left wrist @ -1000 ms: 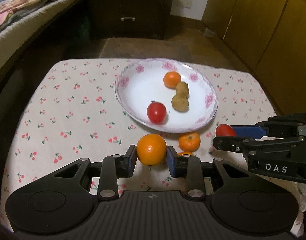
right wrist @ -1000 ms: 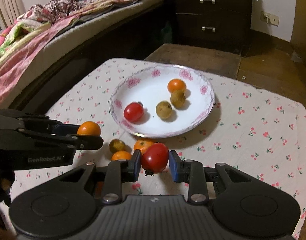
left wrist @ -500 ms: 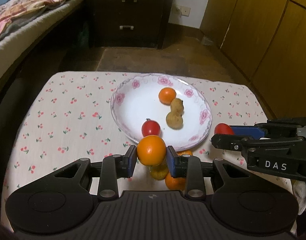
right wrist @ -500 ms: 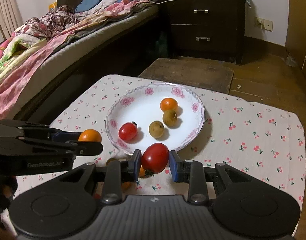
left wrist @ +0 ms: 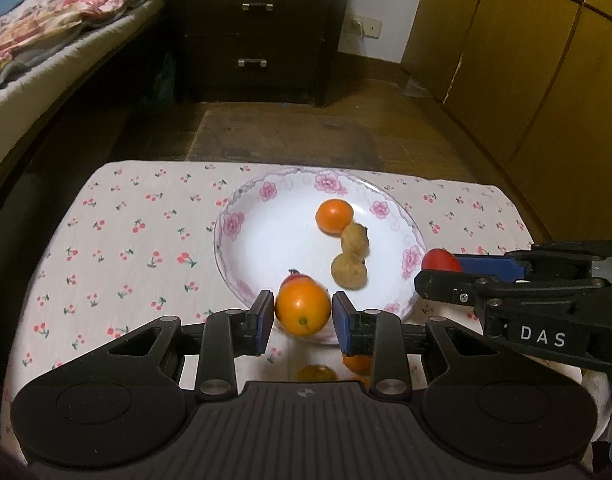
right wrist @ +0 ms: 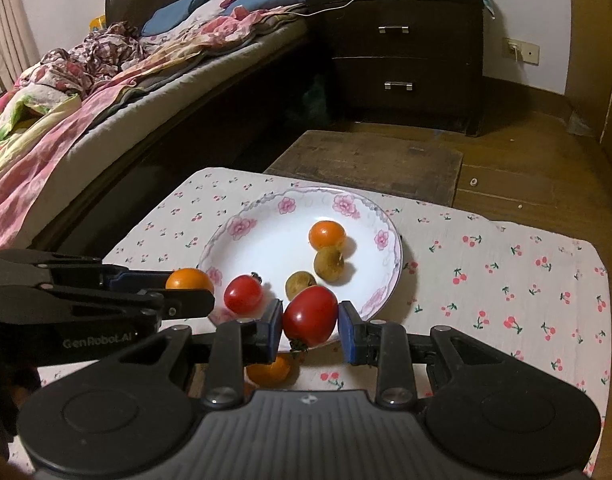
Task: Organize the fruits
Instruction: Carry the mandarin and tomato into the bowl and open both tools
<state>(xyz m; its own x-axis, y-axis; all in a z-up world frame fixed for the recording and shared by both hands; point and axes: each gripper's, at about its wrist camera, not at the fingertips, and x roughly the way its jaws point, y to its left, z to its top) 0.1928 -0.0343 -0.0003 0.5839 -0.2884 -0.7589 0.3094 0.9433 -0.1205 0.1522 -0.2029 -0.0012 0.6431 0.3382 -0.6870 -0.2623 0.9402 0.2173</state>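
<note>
Orange [left wrist: 303,312] between jaws, apparently above plate [left wrist: 241,248]

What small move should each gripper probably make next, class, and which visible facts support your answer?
Probably carry both fruits a little further forward over the plate and lower them before letting go. The left gripper is shut on an orange and the right gripper on a tomato, both held at the plate's near rim, where four fruits already lie.

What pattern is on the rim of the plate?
Pink flowers on the white plate; the right wrist view shows it best.
</note>
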